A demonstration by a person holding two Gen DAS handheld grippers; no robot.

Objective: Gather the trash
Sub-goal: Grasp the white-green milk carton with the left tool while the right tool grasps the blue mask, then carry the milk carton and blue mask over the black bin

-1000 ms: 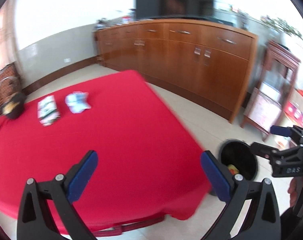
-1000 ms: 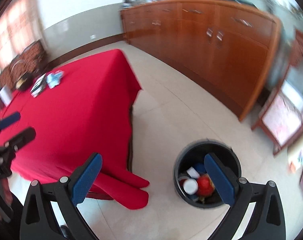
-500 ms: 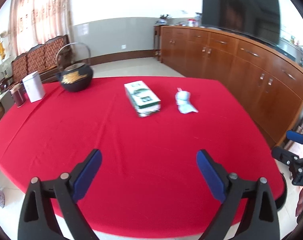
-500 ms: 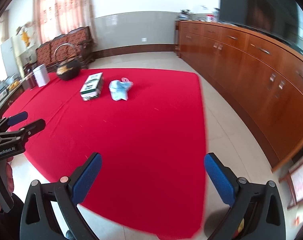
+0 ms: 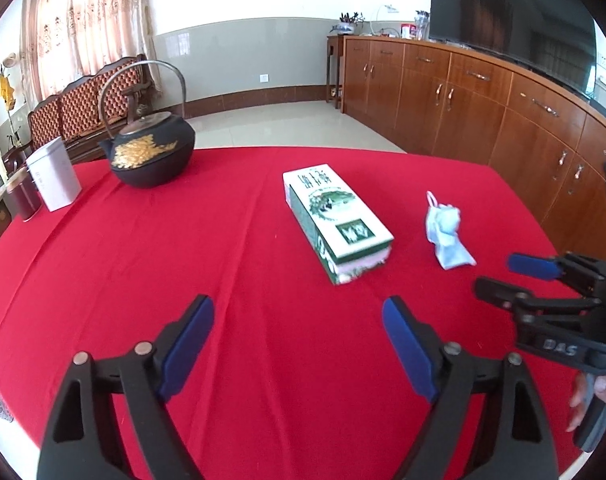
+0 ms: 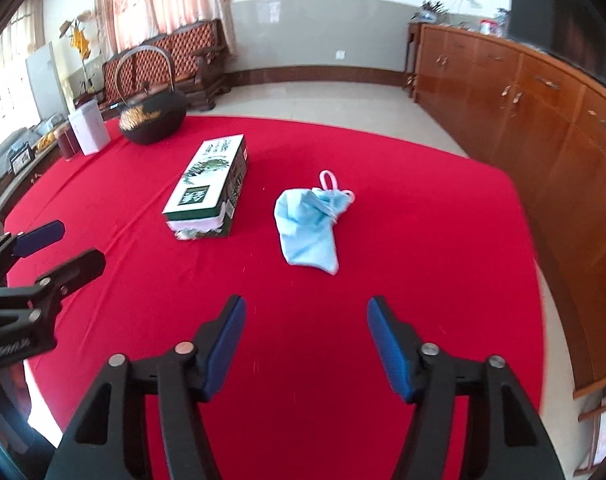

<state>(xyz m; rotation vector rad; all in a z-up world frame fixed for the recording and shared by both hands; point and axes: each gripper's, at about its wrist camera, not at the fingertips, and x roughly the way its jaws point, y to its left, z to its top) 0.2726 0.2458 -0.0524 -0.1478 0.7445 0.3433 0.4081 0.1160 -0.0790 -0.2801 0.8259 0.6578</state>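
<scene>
Over the red counter [image 6: 423, 240], both grippers approach with jaws spread, empty and just closing, the right gripper [image 6: 305, 344] facing the crumpled blue mask [image 6: 309, 228] beside the green box [image 6: 207, 188], needing descent to pinch it

Home living room: sofa [image 5: 83, 108], sideboard [image 5: 483, 104], television [image 5: 511, 16].

A matt red cloth [image 5: 183, 248] is covering the table, lying smooth but for a few soft creases, and on it a crumpled pale-blue fabric mask [image 6: 309, 226] is resting beside a glossy printed cardboard box [image 5: 335, 216]. A dull black, rough-looking iron kettle [image 5: 151, 152] is carrying a thin metal handle. Polished wooden cabinets [image 5: 483, 96] are gleaming along the wall.
</scene>
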